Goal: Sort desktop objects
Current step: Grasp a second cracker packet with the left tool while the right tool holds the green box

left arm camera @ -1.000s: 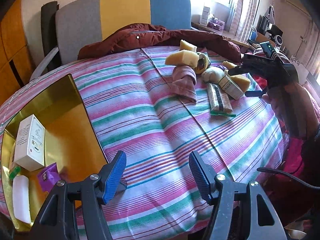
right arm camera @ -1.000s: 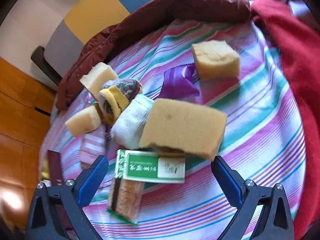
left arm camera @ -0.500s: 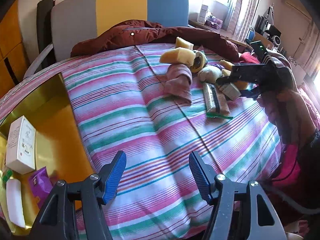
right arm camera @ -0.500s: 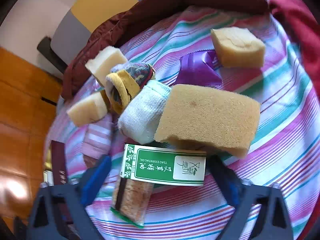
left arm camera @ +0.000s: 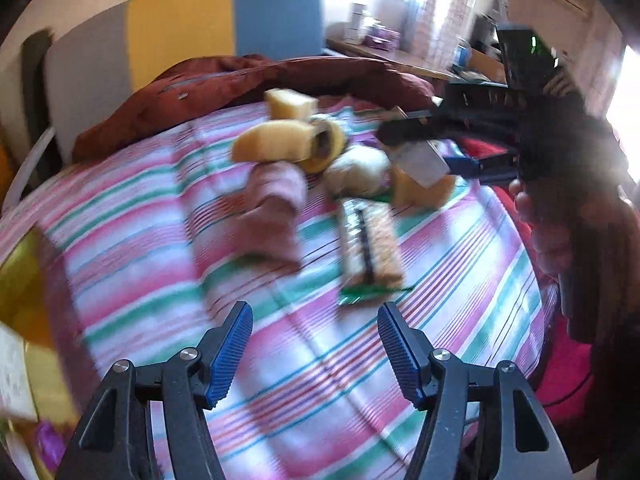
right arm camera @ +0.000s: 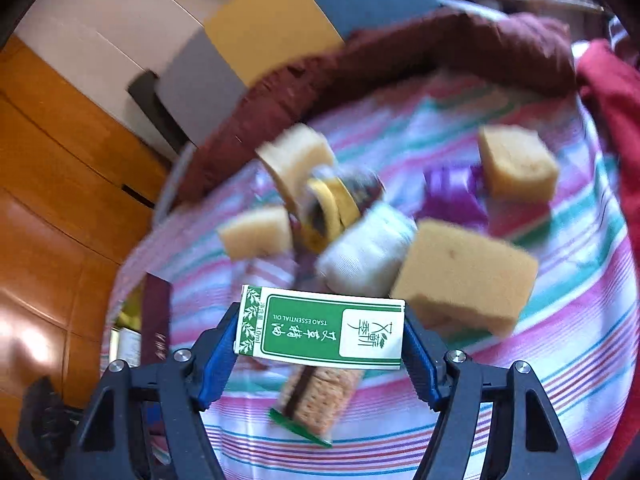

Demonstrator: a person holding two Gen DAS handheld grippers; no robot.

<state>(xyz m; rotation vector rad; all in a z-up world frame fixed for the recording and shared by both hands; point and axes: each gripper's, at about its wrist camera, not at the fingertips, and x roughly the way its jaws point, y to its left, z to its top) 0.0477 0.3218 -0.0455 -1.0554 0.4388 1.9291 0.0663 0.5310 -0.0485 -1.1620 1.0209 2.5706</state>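
A: Right tool (right arm camera: 320,344) clamped endwise on green oil box (right arm camera: 322,330), lifted above striped bed (right arm camera: 560,360). Left tool (left arm camera: 314,346) apart, empty.
B: Could twist loose; narrow end grip.

Window glare; motion blur; fisheye warping

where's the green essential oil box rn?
Right wrist view, centre-bottom: green essential oil box clamped between the right gripper fingers, above the cracker packet, near the big sponge.

A grey, yellow and blue headboard (left arm camera: 192,52) stands beside orange wooden panelling (right arm camera: 52,184), windows glaring.
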